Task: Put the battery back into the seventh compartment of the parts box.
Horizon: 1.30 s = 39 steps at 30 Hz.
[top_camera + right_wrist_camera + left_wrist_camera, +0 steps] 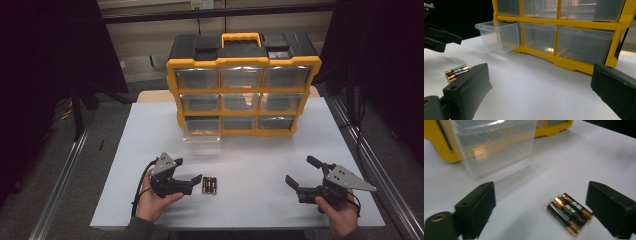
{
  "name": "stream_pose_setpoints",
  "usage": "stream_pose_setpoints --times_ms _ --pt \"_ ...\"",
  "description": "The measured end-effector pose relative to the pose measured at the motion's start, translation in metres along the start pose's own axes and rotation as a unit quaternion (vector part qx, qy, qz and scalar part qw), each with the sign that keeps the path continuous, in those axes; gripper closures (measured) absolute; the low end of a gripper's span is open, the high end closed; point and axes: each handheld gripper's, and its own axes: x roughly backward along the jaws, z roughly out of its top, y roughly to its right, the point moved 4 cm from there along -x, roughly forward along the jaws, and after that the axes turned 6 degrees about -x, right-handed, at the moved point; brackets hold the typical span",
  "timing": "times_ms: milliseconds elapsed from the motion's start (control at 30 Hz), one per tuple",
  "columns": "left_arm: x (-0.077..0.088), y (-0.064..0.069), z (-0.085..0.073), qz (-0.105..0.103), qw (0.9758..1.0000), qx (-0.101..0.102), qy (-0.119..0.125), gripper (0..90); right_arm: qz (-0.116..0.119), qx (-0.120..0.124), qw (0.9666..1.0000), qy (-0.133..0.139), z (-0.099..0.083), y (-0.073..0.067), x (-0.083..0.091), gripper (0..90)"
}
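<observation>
Holding both sets of tongs low at the near edge: left gripper (196,178) gaping wide and empty just left of the batteries (209,185), right gripper (299,173) equally wide and empty, well apart. Judging the batteries small, stiff, light, slick, prone to rolling; pinching across their middles. Farther back, standing with its bottom-left drawer (201,128) pulled out: the organizer (243,80).

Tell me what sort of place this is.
Probably a lab or workshop recording station: a white table framed by metal rails and dark curtains, holding a yellow drawer organizer and batteries.
</observation>
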Motion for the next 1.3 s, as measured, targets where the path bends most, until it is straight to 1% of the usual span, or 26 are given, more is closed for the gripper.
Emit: stream_pose_setpoints --times_ms 33,67,100,133,167,233,267,300,333,367,400,467,500,533,567,600,667,700,767,800,833,933,1000,1200,1233,1300 --pt "-0.002 0.001 -0.001 -0.012 0.9999 -0.004 -0.01 13.0 0.002 0.0 1.0 -0.002 0.0 0.0 0.0 1.8" --pt "-0.004 0.002 -0.002 -0.016 0.9997 -0.003 -0.02 13.8 0.002 -0.001 1.0 -0.002 0.0 -0.001 0.0 1.8" --pt "-0.005 0.003 -0.002 -0.014 0.9993 -0.008 -0.034 13.8 0.002 -0.001 1.0 -0.002 0.0 -0.001 0.0 1.8" --pt "-0.007 0.005 -0.002 -0.02 0.9991 -0.007 -0.037 15.0 0.002 -0.001 1.0 -0.002 0.0 -0.001 0.0 1.8" --pt "-0.009 0.006 -0.002 -0.021 0.9987 -0.007 -0.045 15.7 0.002 -0.001 1.0 -0.002 0.0 -0.001 0.0 1.8" --pt "-0.01 0.008 -0.001 -0.019 0.9982 -0.013 -0.055 17.0 0.001 -0.001 1.0 -0.001 0.0 -0.001 0.0 1.8" --pt "-0.011 0.01 -0.001 -0.021 0.9978 -0.011 -0.061 20.7 0.003 -0.002 1.0 -0.001 0.0 -0.001 0.0 1.8" --pt "-0.011 0.01 -0.001 -0.021 0.9978 -0.011 -0.061 22.8 0.003 -0.002 1.0 -0.001 0.0 -0.001 0.0 1.8" --pt "-0.012 0.011 -0.001 -0.024 0.9979 -0.007 -0.06 22.8 0.003 -0.002 1.0 -0.001 0.0 -0.001 0.0 1.8" --pt "-0.012 0.01 -0.001 -0.021 0.9979 -0.006 -0.06 23.1 0.003 -0.002 1.0 -0.001 0.0 -0.001 0.0 1.8" --pt "-0.012 0.01 -0.001 -0.02 0.9977 -0.01 -0.064 24.6 0.003 -0.002 1.0 -0.001 0.0 -0.001 0.0 1.8" --pt "-0.013 0.01 -0.003 -0.023 0.9972 -0.005 -0.071 27.0 0.004 -0.002 1.0 -0.001 0.0 -0.001 0.0 1.8" --pt "-0.014 0.011 -0.003 -0.028 0.9969 -0.004 -0.073 30.0 0.003 -0.002 1.0 -0.001 0.0 -0.001 0.0 1.8" --pt "-0.014 0.012 -0.004 -0.027 0.9964 -0.004 -0.08 33.2 0.004 -0.002 1.0 -0.001 0.0 -0.001 0.0 1.9" --pt "-0.015 0.013 -0.004 -0.026 0.9965 -0.002 -0.08 34.4 0.004 -0.002 1.0 -0.001 0.0 -0.001 0.0 1.9" --pt "-0.015 0.014 -0.004 -0.022 0.9961 0.001 -0.085 37.1 0.004 -0.002 1.0 0.0 0.0 -0.001 0.0 1.9" --pt "-0.016 0.014 -0.003 -0.022 0.9954 -0.001 -0.093 38.9 0.003 -0.002 1.0 0.001 0.0 -0.001 0.0 1.9" --pt "-0.016 0.015 -0.004 -0.02 0.9954 0.004 -0.094 40.1 0.003 -0.001 1.0 0.002 0.0 -0.001 0.0 1.9" --pt "-0.016 0.016 -0.005 -0.023 0.9944 0.004 -0.104 43.4 0.005 -0.001 1.0 0.001 0.0 -0.001 0.0 1.9" --pt "-0.018 0.018 -0.006 -0.025 0.9938 0.009 -0.108 45.1 0.005 -0.001 1.0 0.002 0.0 -0.001 0.0 1.9" --pt "-0.018 0.018 -0.006 -0.025 0.9938 0.009 -0.108 45.5 0.005 -0.001 1.0 0.002 0.0 -0.001 0.0 1.9" --pt "-0.019 0.019 -0.008 -0.024 0.9925 0.006 -0.12 46.8 0.004 -0.001 1.0 0.005 0.001 -0.001 0.0 2.0" --pt "-0.019 0.02 -0.008 -0.028 0.9919 0.005 -0.124 48.1 0.004 0.001 1.0 0.004 0.001 -0.001 0.001 2.1" --pt "-0.02 0.023 -0.009 -0.031 0.9914 0.016 -0.126 49.7 0.004 0.0 1.0 0.005 0.001 -0.001 0.002 2.1" --pt "-0.019 0.022 -0.01 -0.032 0.9912 0.011 -0.128 49.9 0.003 0.0 1.0 0.006 0.002 -0.001 0.002 2.2" --pt "-0.019 0.022 -0.01 -0.033 0.9913 0.012 -0.127 50.8 0.004 0.001 1.0 0.007 0.002 -0.001 0.002 2.2"
